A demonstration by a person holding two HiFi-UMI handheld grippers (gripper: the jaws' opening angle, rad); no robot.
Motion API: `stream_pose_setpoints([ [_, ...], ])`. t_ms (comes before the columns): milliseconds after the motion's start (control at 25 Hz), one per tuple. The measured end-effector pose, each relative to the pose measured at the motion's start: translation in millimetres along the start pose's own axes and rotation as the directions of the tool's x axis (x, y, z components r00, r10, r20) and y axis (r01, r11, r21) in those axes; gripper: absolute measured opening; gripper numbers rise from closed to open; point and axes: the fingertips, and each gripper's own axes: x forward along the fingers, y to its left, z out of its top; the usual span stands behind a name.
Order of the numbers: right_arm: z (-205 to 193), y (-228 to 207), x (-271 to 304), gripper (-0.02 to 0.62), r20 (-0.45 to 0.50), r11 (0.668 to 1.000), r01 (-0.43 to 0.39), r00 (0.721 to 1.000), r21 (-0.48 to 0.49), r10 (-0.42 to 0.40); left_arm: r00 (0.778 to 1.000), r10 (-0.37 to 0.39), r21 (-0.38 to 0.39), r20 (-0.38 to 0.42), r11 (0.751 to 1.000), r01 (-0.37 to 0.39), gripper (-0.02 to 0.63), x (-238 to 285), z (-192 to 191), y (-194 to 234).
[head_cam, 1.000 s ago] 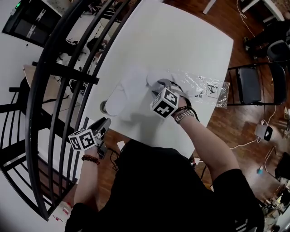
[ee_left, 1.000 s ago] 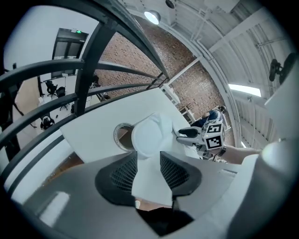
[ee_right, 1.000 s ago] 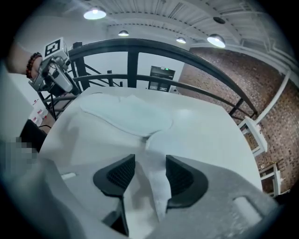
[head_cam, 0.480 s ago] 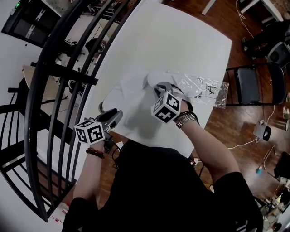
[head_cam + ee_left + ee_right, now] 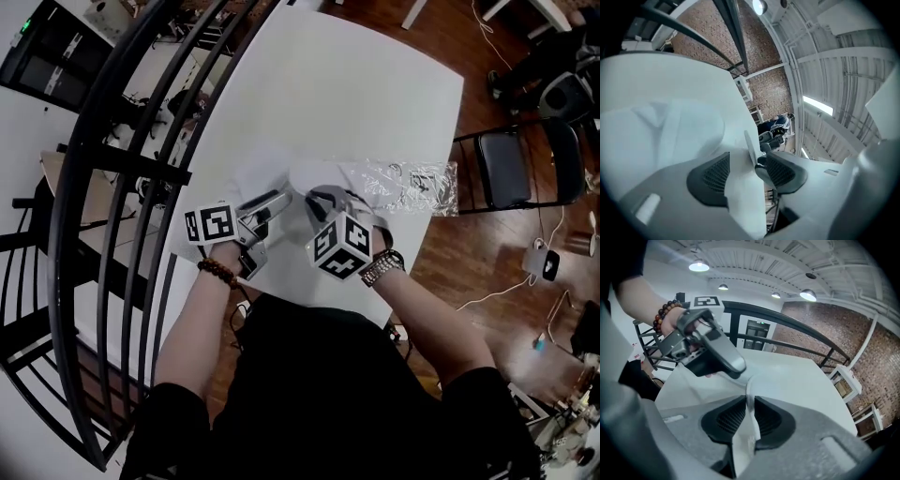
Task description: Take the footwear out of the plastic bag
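— While you have the head view up, what do the two tools have?

— From above I see my right gripper [image 5: 320,196] tipped down onto the white slipper [image 5: 292,178], which lies on the white table [image 5: 375,94]. My left gripper [image 5: 274,201] comes in nearly level, its fingertips just beside the right ones and on the same slipper. The clear plastic bag [image 5: 412,185] lies flat beyond the right fingertips, on the side away from the left gripper. The slipper's far end meets the bag's mouth; whether any of it is inside, I cannot tell.

— And the left gripper view?

— My left jaws stand wide and have just been opening. White slipper fills the gap between the pads [image 5: 711,180], and a thin white edge of it stands up close against one of them. Neither pad is squeezing it as far as I can see. Past the fingertips the table top carries on.

— Right gripper view?

— Narrow there. Those jaws have just been closing, and the pads [image 5: 729,420] press from both sides on a thin white fold of the slipper that runs up between them. Just beyond the fingertips sits the left gripper, carried by a hand wearing a beaded bracelet [image 5: 665,312], and its fingers reach the same fold.
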Motion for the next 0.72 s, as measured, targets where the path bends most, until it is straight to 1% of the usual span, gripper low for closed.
stream_pose_setpoints([
  [120,0,11,-5,0.051,0.010,1.000,-0.011,1.000,-0.002,0.011,0.997,-0.071,-0.078,-0.001,0.994,0.070,0.249,20,4,-4],
  [200,0,18,-6,0.050,0.020,1.000,-0.020,1.000,-0.014,0.021,0.995,-0.098,-0.108,-0.004,0.989,0.097,0.242,27,6,-5],
  [240,1,22,-8,0.051,0.028,0.999,-0.028,0.999,-0.017,0.029,0.996,-0.094,-0.111,-0.010,0.990,0.092,0.216,29,5,-2],
  [280,2,25,-10,0.051,0.039,0.999,-0.039,0.998,-0.015,0.039,0.997,-0.077,-0.108,-0.017,0.991,0.075,0.159,29,3,1],
  [320,2,28,-15,0.051,0.054,0.999,-0.050,0.997,-0.008,0.051,0.998,-0.055,-0.103,-0.021,0.993,0.052,0.053,29,2,5],
  [360,2,29,-21,0.052,0.071,0.998,-0.060,0.996,0.002,0.059,0.999,-0.038,-0.098,-0.023,0.995,0.035,0.046,28,0,8],
  [440,0,21,-35,0.078,0.101,0.998,-0.061,0.993,0.033,0.057,0.999,-0.032,-0.093,-0.021,0.995,0.030,0.044,27,1,7],
  [520,-10,3,-46,0.089,0.109,0.996,-0.035,0.994,0.078,0.026,0.999,-0.042,-0.089,-0.016,0.995,0.040,0.043,25,3,5],
  [640,-36,-29,-50,0.095,0.078,0.984,0.025,0.996,0.174,-0.039,0.999,-0.051,-0.088,-0.006,0.995,0.050,0.042,17,6,5],
  [720,-52,-45,-48,0.095,0.048,0.973,0.050,0.997,0.226,-0.063,0.998,-0.066,-0.090,0.006,0.994,0.067,0.041,11,9,2],
])
